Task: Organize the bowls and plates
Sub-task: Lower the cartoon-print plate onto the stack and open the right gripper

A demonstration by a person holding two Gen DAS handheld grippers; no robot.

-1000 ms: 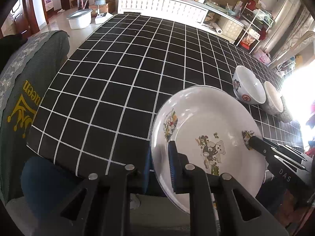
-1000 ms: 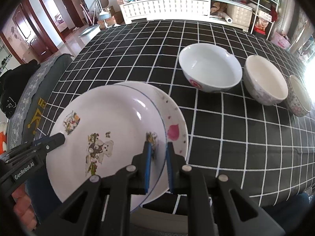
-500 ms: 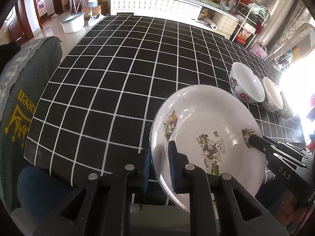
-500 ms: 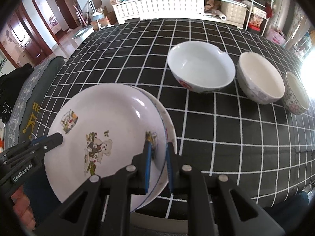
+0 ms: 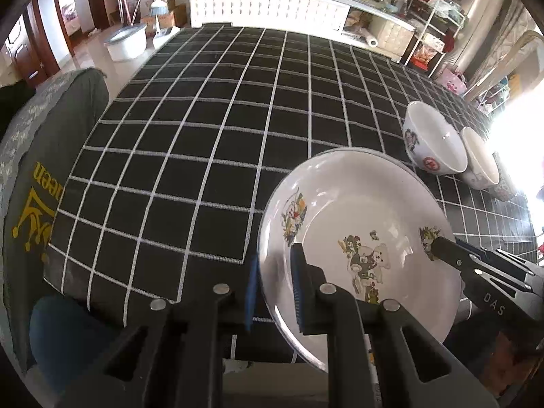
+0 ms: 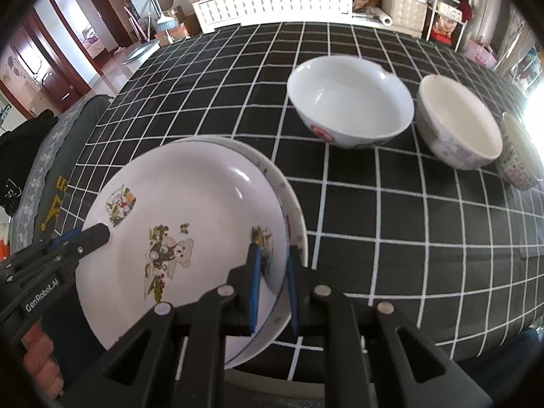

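A white bear-print plate [image 5: 357, 224] [image 6: 190, 210] is held over the near table edge. My left gripper [image 5: 273, 292] is shut on its left rim and my right gripper [image 6: 272, 289] is shut on its right rim. The left gripper shows at the plate's left edge in the right wrist view [image 6: 91, 238], and the right gripper shows at the plate's right edge in the left wrist view [image 5: 442, 248]. A second white plate [image 6: 289, 204] lies just beneath it, mostly hidden. A large white bowl [image 6: 350, 102], a cream bowl [image 6: 459, 125] and a small patterned bowl [image 6: 520, 159] stand in a row on the right.
The table wears a black cloth with a white grid [image 5: 221, 119]. A grey chair cover with yellow print [image 5: 30, 183] stands at the left edge. A white cabinet [image 5: 268, 6] and shelves [image 5: 438, 23] are beyond the far edge.
The bear plate has moved further over the lower plate, covering its pink print. The bowls appear closer in both views.
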